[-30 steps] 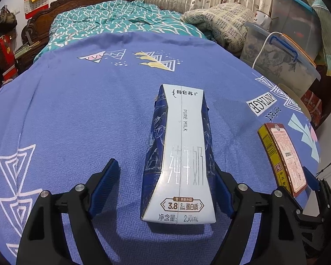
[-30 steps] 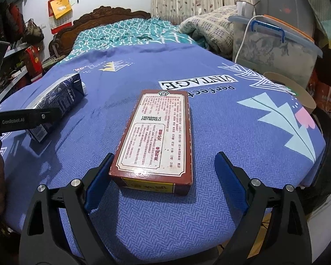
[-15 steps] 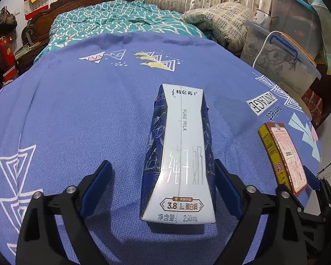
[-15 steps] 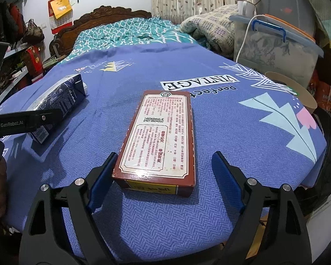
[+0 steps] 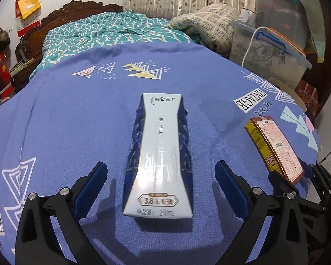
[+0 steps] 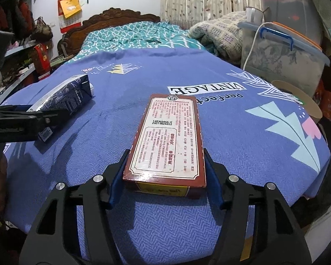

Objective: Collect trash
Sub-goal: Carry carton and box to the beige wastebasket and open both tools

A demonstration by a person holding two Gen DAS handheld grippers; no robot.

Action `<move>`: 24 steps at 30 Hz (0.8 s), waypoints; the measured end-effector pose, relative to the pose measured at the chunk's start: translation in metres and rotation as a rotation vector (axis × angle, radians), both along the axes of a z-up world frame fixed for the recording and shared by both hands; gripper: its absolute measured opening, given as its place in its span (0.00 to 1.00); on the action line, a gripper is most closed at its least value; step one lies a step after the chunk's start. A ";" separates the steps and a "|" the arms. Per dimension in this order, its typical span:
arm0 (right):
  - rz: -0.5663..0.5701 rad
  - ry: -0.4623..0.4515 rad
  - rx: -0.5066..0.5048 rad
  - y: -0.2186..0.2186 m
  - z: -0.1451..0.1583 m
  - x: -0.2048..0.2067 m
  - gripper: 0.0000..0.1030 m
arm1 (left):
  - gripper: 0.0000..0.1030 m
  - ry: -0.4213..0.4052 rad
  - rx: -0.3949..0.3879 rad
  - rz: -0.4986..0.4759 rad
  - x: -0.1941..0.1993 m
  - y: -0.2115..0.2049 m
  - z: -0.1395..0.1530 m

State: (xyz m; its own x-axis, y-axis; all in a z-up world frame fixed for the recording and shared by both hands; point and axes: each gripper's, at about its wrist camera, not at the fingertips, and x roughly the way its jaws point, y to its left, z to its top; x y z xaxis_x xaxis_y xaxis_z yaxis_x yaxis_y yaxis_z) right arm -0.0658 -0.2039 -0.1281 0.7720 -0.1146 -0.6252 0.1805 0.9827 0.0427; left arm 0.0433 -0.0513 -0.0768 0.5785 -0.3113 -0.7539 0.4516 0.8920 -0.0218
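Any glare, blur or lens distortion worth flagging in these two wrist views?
Left wrist: glare washes out the print on the milk carton; fisheye bows the blue sheet; dark vignette at corners. Right wrist: sharp, label on the red box readable, same barrel bend, soft shadows under it.

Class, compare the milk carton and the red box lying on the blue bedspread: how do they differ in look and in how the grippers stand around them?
The milk carton is white and navy with pinched sides; the red box is flat with a printed label. The left gripper stands open, clear of the carton; the right gripper has been closing and its pads now meet the box. Both lie flat on the bedspread.
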 end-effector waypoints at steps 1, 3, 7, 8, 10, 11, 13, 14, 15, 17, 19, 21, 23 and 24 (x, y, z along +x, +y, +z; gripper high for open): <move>0.004 -0.004 0.002 -0.001 0.000 -0.001 0.61 | 0.86 0.010 0.010 -0.003 0.002 -0.002 -0.002; 0.005 -0.013 0.000 -0.004 0.000 -0.004 0.60 | 0.62 0.045 0.039 -0.012 0.006 -0.008 -0.007; -0.017 -0.042 -0.013 -0.013 0.004 -0.011 0.60 | 0.46 0.035 0.062 -0.024 0.006 -0.017 -0.008; -0.025 -0.047 -0.012 -0.016 0.005 -0.013 0.60 | 0.46 0.035 0.064 -0.025 0.006 -0.020 -0.008; -0.036 -0.053 -0.007 -0.023 0.004 -0.014 0.60 | 0.46 0.042 0.059 -0.036 0.008 -0.028 -0.008; -0.043 -0.057 -0.003 -0.027 0.004 -0.015 0.60 | 0.46 0.043 0.060 -0.045 0.009 -0.034 -0.008; -0.059 -0.061 0.004 -0.038 0.002 -0.014 0.60 | 0.46 0.048 0.063 -0.070 0.009 -0.047 -0.009; -0.069 -0.063 0.007 -0.045 0.001 -0.014 0.60 | 0.46 0.051 0.066 -0.089 0.009 -0.056 -0.008; -0.082 -0.067 0.011 -0.052 0.001 -0.015 0.60 | 0.46 0.057 0.067 -0.113 0.010 -0.066 -0.008; -0.113 -0.073 0.024 -0.071 0.001 -0.015 0.60 | 0.46 0.071 0.064 -0.159 0.011 -0.085 -0.007; -0.143 -0.077 0.038 -0.091 0.001 -0.016 0.60 | 0.46 0.086 0.061 -0.219 0.012 -0.113 -0.005; -0.173 -0.079 0.062 -0.115 0.001 -0.016 0.60 | 0.46 0.111 0.055 -0.286 0.013 -0.145 -0.003; -0.204 -0.086 0.087 -0.138 0.003 -0.018 0.60 | 0.46 0.133 0.053 -0.340 0.013 -0.171 -0.001; -0.218 -0.090 0.103 -0.152 0.004 -0.019 0.60 | 0.46 0.147 0.053 -0.381 0.014 -0.192 0.001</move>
State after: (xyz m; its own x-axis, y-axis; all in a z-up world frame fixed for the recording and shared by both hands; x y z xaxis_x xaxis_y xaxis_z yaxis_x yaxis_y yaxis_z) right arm -0.0844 -0.3562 -0.1240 0.7893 -0.2239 -0.5718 0.3784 0.9107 0.1657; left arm 0.0576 -0.2435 -0.0759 0.3141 -0.4412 -0.8407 0.7453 0.6631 -0.0694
